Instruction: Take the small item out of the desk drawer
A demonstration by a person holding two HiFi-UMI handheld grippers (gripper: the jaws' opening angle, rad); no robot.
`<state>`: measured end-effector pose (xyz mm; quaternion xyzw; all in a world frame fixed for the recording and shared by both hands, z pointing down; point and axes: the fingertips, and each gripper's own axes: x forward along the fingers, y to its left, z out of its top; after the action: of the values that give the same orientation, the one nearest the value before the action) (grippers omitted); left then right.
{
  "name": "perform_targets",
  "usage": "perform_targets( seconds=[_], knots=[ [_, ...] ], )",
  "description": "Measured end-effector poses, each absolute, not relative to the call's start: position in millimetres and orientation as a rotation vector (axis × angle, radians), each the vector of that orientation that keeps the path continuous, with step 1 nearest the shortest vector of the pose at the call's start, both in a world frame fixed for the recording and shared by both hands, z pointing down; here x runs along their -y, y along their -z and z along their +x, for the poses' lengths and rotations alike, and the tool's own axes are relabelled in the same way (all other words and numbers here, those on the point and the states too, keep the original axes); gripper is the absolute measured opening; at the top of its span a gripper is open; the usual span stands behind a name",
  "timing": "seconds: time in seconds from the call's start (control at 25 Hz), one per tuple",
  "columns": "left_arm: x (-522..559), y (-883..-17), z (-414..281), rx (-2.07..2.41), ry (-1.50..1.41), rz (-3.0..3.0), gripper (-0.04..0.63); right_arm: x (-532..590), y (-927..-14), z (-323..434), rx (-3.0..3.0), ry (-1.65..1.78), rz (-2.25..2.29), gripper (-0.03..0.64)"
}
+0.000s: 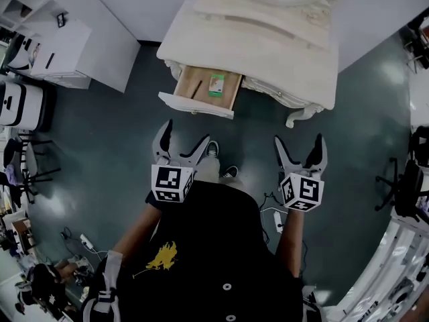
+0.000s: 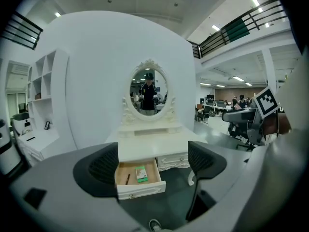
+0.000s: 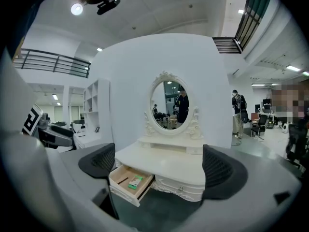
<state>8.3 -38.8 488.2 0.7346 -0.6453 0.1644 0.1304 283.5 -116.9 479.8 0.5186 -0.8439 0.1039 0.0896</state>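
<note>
Both left tongs (image 1: 186,133) and right tongs (image 1: 298,139) gape empty; green item (image 1: 216,84), perhaps boxed, in drawer (image 1: 194,105).

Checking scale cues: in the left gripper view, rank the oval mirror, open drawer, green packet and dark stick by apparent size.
1. Oval mirror and open drawer: about alike, and the drawer is nearer, so unranked.
2. Green packet.
3. Dark stick, thinnest.

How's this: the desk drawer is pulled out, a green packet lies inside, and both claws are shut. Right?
No: the left claw and right claw are both open, jaws apart on nothing, as each gripper view shows. The drawer is pulled out with the green packet inside.
</note>
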Motion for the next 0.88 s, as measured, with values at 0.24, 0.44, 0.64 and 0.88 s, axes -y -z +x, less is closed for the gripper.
perform_targets(
  seconds=[0.24, 0.44, 0.64, 0.88],
  knots=[
    [66.1, -501.2, 8.5, 1.86, -0.5, 2.113, 0.454, 138.5, -490.6, 264.0, 2.527, -0.317, 1.445, 0.561],
    [109.0, -532.4, 14.1, 1.804, -0.492, 2.13, 0.445, 167.5, -496.1, 256.0, 2.496, -0.306, 1.434, 0.554],
    [156.4, -562.6, 14.4, 1.729, -0.499, 2.08, 0.443, 207.3, -501.6, 239.0, 2.473, -0.317, 1.417, 0.549],
    [224.2, -580.8, -17.9, 1.732, -0.531, 2.057, 0.439, 273.9, -508.0, 195.7, 2.408, -0.225, 1.39, 0.549]
  ],
)
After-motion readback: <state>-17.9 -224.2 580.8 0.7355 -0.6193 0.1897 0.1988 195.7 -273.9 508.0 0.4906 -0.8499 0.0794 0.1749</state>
